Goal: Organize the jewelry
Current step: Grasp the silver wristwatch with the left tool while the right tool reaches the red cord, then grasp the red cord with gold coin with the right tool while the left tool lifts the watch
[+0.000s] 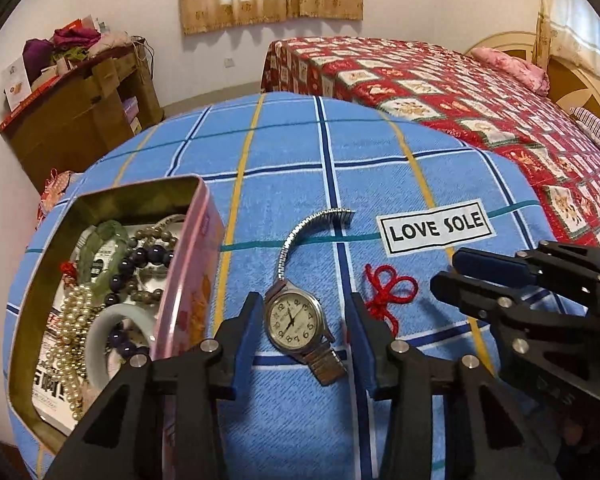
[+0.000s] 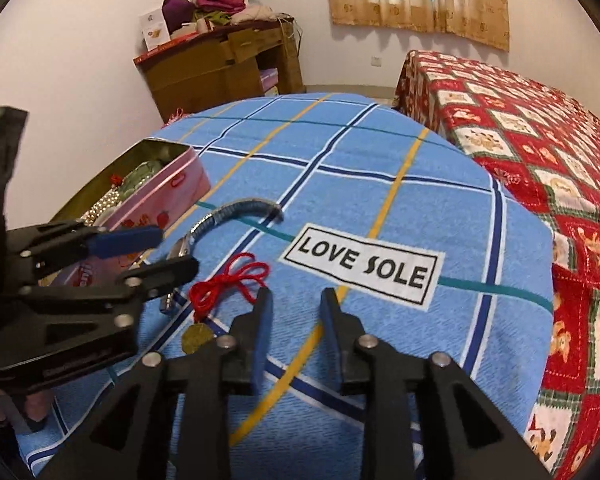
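From the left wrist view, the left gripper [image 1: 302, 316] is straddling the watch [image 1: 294, 320] lying on the blue checked cloth [image 1: 284, 160], jaws parted and not touching it, beside the pink tin [image 1: 192, 280] of beads. From the right wrist view, the right gripper [image 2: 296, 304] is hovering, jaws narrowly parted and empty, just beside the red cord [image 2: 236, 278].

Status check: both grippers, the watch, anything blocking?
Left gripper open, straddling watch, pads clear. Right gripper open, empty, beside red cord charm. Tin close left; nothing blocking.
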Tool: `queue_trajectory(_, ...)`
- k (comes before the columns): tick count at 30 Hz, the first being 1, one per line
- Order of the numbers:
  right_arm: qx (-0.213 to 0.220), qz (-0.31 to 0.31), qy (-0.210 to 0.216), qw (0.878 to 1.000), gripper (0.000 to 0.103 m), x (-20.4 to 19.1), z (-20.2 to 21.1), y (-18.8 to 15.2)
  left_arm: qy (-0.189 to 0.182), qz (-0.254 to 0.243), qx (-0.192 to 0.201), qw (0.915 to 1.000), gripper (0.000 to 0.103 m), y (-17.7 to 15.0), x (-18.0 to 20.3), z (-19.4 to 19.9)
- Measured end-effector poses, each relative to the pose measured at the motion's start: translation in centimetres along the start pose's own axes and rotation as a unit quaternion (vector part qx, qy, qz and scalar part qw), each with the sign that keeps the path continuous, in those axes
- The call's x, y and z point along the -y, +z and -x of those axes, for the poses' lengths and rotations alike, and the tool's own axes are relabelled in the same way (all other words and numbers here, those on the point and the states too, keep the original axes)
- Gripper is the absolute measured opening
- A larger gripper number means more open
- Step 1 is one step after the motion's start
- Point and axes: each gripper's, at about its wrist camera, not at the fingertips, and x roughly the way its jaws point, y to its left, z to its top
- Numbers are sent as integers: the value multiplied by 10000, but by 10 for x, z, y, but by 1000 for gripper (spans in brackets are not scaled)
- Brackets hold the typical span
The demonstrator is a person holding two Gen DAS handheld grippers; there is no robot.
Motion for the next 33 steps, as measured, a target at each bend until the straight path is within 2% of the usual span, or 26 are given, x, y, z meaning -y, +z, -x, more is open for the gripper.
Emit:
queue_trajectory(3,42,-62,-4,10000,36,2,1,0,9,55,-73,10000,42,-2,-1,-8)
queue_trajectory(5,84,-74,-27,9999,42,3,2,0,15,60,-100,9999,37,-2,-1,-10)
queue_trajectory(7,87,-48,-41,9999,43,1,3,-1,-109,247,-67,9996,35,-3,-8,-7)
queue_trajectory(11,100,-59,-38,9999,44,2,3,-1,-64,271,121,9995,34,-10,-10,8)
queue_trajectory(14,90,-50,-45,9999,46,3,3,0,-200,406,210,9988,34,-15,-15,20)
queue_trajectory(17,-7,123,-39,9999,52,-3,0,0,-195,466,287,9983,34,-19,-19,29)
queue_trajectory(21,-165,284,212,9992,52,-16,-7,4,-245,564,404,9973,34,-19,-24,38)
queue_trajectory(29,-569,761,234,9952,53,-35,-29,12,-300,539,522,9967,34,-19,-22,49)
queue_trajectory(30,-588,791,243,9948,52,-36,-29,13,-292,530,546,9967,34,-19,-22,51)
queue_trajectory(31,-602,789,313,9946,35,-36,-29,14,-304,521,563,9966,34,-19,-22,53)
queue_trajectory(32,-640,770,398,9942,8,-36,-29,13,-305,520,576,9965,33,-18,-22,54)
queue_trajectory(33,-637,757,421,9942,8,-36,-28,12,-320,506,614,9963,14,-18,-22,57)
